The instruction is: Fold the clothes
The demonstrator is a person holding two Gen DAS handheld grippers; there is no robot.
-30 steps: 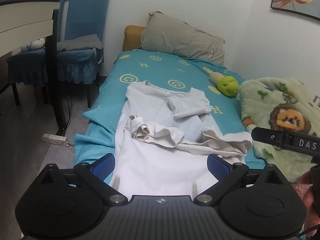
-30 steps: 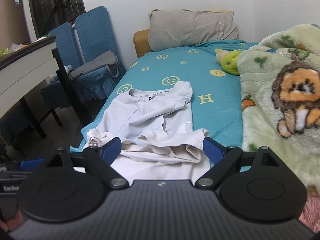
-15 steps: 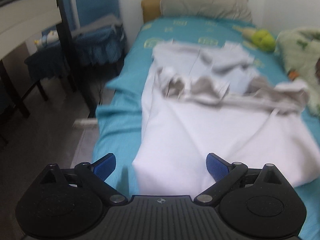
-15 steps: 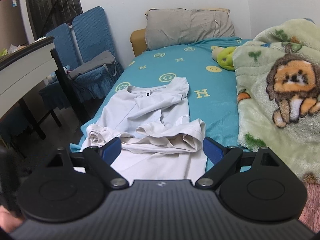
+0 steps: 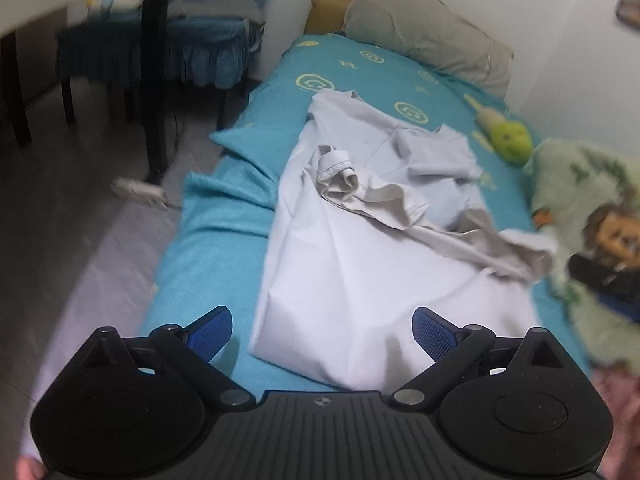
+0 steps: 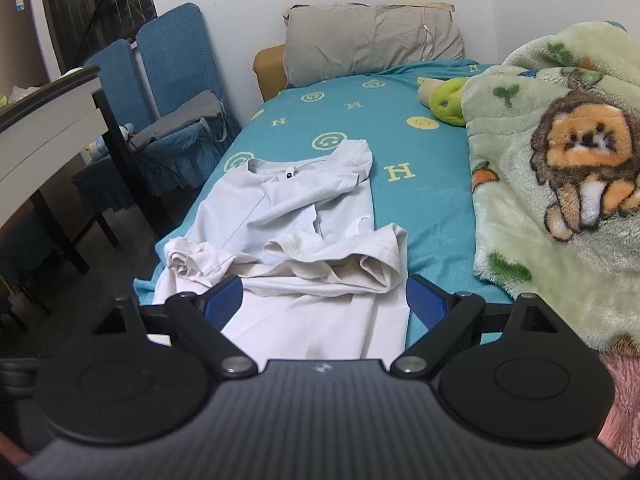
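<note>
A pale grey-white shirt point(image 5: 372, 264) lies on the teal bed sheet point(image 5: 224, 248), its sleeves and upper part bunched across the middle. It also shows in the right wrist view point(image 6: 292, 232), collar toward the pillow. My left gripper point(image 5: 322, 330) is open and empty above the shirt's near hem, at its left corner. My right gripper point(image 6: 324, 300) is open and empty over the shirt's lower part. The right gripper's tip also shows in the left wrist view point(image 5: 604, 280), over the blanket.
A green lion blanket point(image 6: 560, 184) covers the bed's right side. A green plush toy point(image 6: 446, 100) and grey pillow point(image 6: 372, 40) lie at the head. Blue chairs point(image 6: 172, 92) and a dark-legged table point(image 6: 48, 120) stand left of the bed, across the floor point(image 5: 80, 220).
My left gripper has swung left and risen, so it looks down on the shirt's near left corner. My right gripper has shifted slightly. The shirt has not moved.
</note>
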